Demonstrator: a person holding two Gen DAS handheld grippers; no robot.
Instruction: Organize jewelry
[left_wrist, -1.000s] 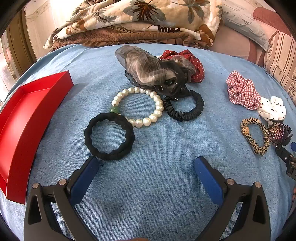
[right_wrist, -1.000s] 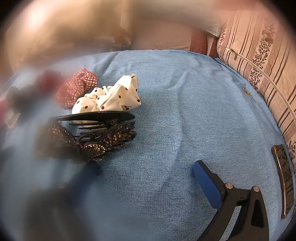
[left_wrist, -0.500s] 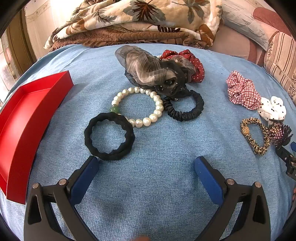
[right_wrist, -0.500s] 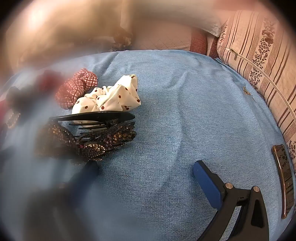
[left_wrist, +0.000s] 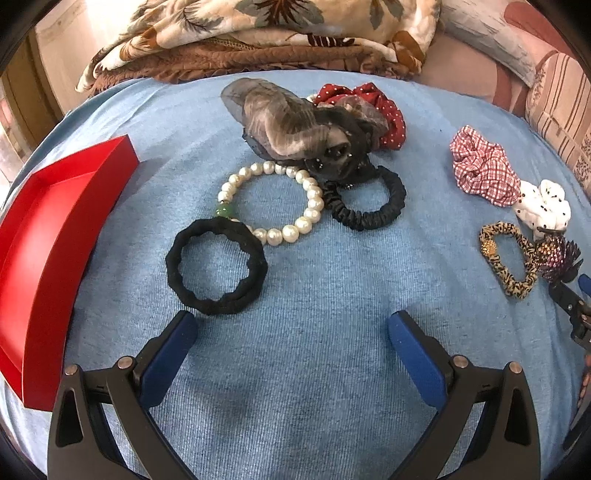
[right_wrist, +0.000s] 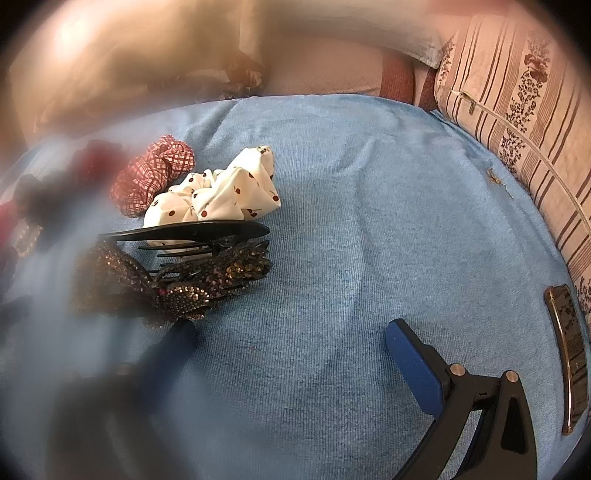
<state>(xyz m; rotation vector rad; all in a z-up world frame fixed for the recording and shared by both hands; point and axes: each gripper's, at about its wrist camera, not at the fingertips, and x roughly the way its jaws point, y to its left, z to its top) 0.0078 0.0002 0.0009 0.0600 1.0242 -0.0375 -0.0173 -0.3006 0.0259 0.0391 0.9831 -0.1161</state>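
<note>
We note both grippers spread wide and empty above the blue bedspread (left_wrist: 314, 280): left gripper (left_wrist: 291, 332) fronts the black hair tie (left_wrist: 216, 266) overlapping the pearl bracelet (left_wrist: 269, 201), near the red tray (left_wrist: 55, 236), presumably its destination; right gripper (right_wrist: 288, 339) flanks the rhinestone hair claw (right_wrist: 192, 280).

Fabric scrunchies, three: red dotted (left_wrist: 384, 107), red checked (left_wrist: 484, 173), white cherry-print (left_wrist: 546, 208). Slim hair ties, three: two black (left_wrist: 216, 266) (left_wrist: 369, 201), one leopard (left_wrist: 511, 258). Pearl bracelet (left_wrist: 277, 206), one. Organza bow (left_wrist: 295, 125), one. Rhinestone hair clip (right_wrist: 207, 280), one. Red tray (left_wrist: 55, 236), one.
</note>
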